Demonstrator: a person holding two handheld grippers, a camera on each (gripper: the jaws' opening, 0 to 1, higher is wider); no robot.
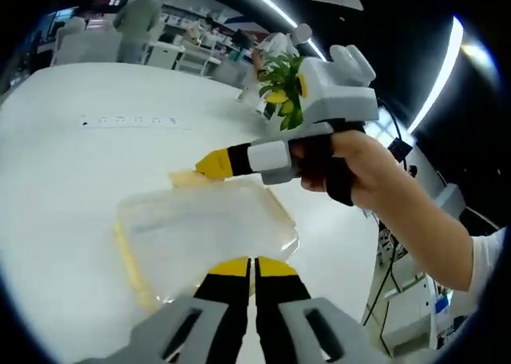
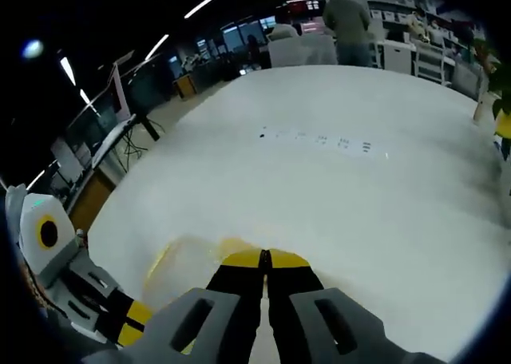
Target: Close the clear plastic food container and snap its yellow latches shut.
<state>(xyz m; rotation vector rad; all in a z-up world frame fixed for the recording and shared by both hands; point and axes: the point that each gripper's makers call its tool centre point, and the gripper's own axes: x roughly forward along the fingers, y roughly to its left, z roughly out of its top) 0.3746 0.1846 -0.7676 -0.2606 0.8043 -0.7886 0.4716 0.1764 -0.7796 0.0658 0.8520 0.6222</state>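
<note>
The clear plastic container (image 1: 204, 232) lies on the white table (image 1: 64, 164) with its lid on. A yellow latch (image 1: 128, 260) runs along its left side, and a pale one (image 1: 185, 178) sits at the far edge. My left gripper (image 1: 253, 265) is shut, its yellow tips over the container's near edge. My right gripper (image 1: 214, 164), held by a hand, comes in from the right, shut, with its tip at the far latch. In the right gripper view, the right gripper (image 2: 266, 258) is shut above the yellowish container edge (image 2: 180, 260). The left gripper (image 2: 128, 320) shows at lower left.
A green plant (image 1: 283, 85) with yellow parts stands beyond the container at the table's far side. A row of small dark marks (image 2: 319, 138) lies mid-table. People (image 1: 140, 17) stand by desks at the back. Cables and furniture (image 1: 399, 300) sit past the table's right edge.
</note>
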